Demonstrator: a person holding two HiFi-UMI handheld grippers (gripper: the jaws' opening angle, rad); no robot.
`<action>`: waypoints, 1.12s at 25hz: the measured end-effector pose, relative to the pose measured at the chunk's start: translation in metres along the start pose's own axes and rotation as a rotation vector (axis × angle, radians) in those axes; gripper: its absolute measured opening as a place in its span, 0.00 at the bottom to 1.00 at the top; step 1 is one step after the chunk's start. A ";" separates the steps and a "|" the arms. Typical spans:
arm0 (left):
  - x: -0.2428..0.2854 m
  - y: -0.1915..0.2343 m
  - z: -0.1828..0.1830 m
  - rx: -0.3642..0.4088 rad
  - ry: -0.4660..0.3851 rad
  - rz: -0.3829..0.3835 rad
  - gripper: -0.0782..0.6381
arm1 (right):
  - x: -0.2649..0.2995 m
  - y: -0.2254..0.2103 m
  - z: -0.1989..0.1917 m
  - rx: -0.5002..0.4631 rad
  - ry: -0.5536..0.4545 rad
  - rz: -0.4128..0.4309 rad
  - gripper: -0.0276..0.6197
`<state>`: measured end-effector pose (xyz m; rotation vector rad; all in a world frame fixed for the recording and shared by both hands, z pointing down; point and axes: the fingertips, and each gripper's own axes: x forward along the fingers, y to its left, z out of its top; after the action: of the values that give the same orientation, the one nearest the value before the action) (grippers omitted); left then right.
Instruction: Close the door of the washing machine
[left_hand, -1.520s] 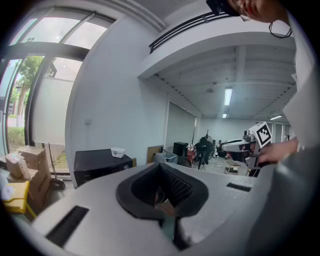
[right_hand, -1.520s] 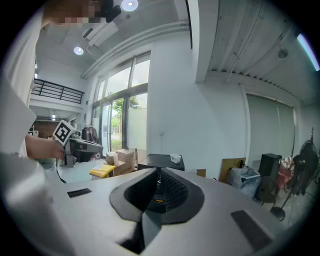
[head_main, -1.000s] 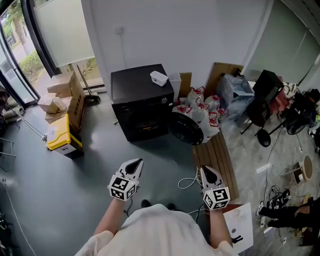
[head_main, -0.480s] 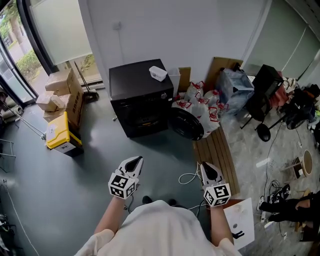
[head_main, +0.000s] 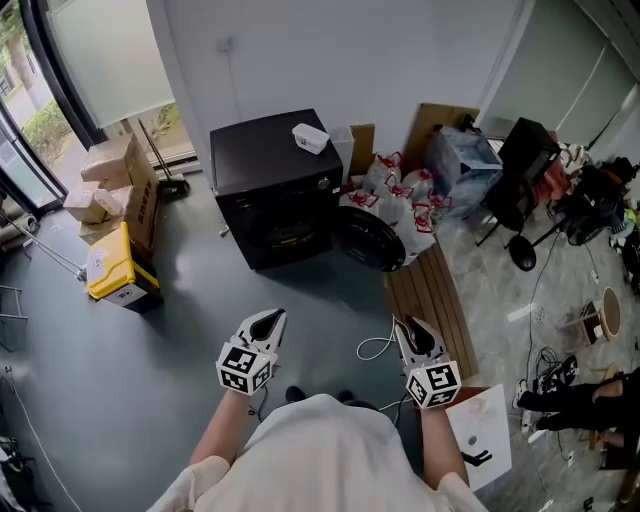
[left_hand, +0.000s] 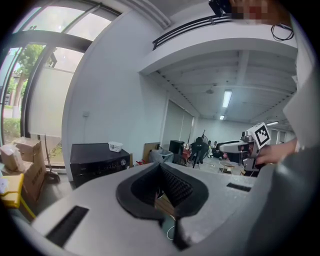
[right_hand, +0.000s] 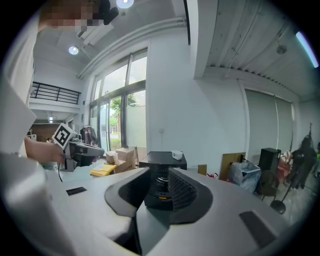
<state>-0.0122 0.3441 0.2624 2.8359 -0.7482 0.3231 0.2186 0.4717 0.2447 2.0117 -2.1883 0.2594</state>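
Observation:
The black washing machine stands against the far wall, with a small white tub on its top. Its round door hangs open to the right. Both grippers hover low in the head view, well short of the machine. My left gripper is shut and empty, its pads meeting at the tip. My right gripper has just been opening and holds nothing. The machine shows far off through the gap of the right gripper.
Red-and-white bags crowd the floor behind the open door. A wooden slat board and a white cable lie near my right gripper. A yellow box and cardboard boxes sit left; a black chair stands right.
The right gripper's jaws have parted. Both hands stay about where they were. The head view has drifted, so the machine sits a little farther left and up.

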 end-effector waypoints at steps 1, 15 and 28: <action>-0.002 0.001 -0.002 0.001 0.002 -0.004 0.12 | 0.001 0.003 -0.001 0.001 0.002 -0.001 0.25; -0.030 0.032 -0.021 0.017 0.032 -0.033 0.12 | 0.019 0.047 -0.013 0.021 0.029 -0.024 0.27; -0.010 0.058 -0.030 -0.014 0.061 -0.037 0.12 | 0.050 0.039 -0.027 0.044 0.082 -0.021 0.27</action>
<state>-0.0544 0.3067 0.2963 2.8089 -0.6826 0.3958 0.1752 0.4324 0.2816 2.0079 -2.1289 0.3842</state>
